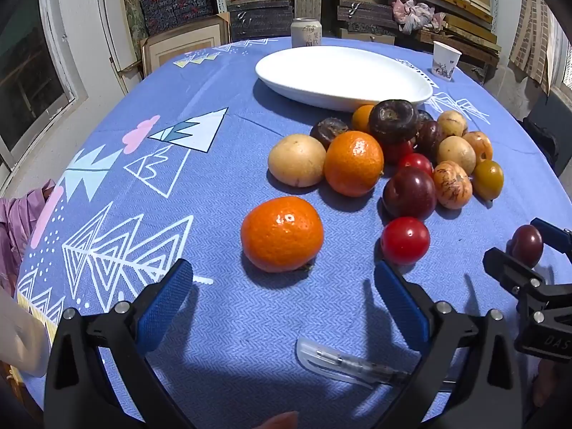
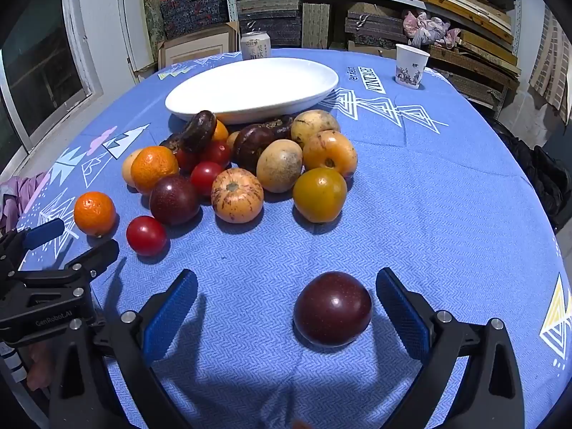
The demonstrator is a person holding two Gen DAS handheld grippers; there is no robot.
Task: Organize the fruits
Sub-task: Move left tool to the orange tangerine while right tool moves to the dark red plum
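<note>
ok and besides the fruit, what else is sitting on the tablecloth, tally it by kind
white plate: 1
drink can: 1
paper cup: 1
clear pen: 1
total: 4

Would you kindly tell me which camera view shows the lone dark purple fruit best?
The right wrist view: the dark purple fruit sits whole and close between the open fingers. The left wrist view shows it only small at the right edge, partly behind the other hand-held gripper's finger.

Mixed fruit pile (image 2: 250,164) on cloth-covered worktop (image 2: 447,196), before white oval dish (image 2: 250,85); metal can (image 2: 255,45) behind dish, paper cup (image 2: 410,66) to its right.
</note>
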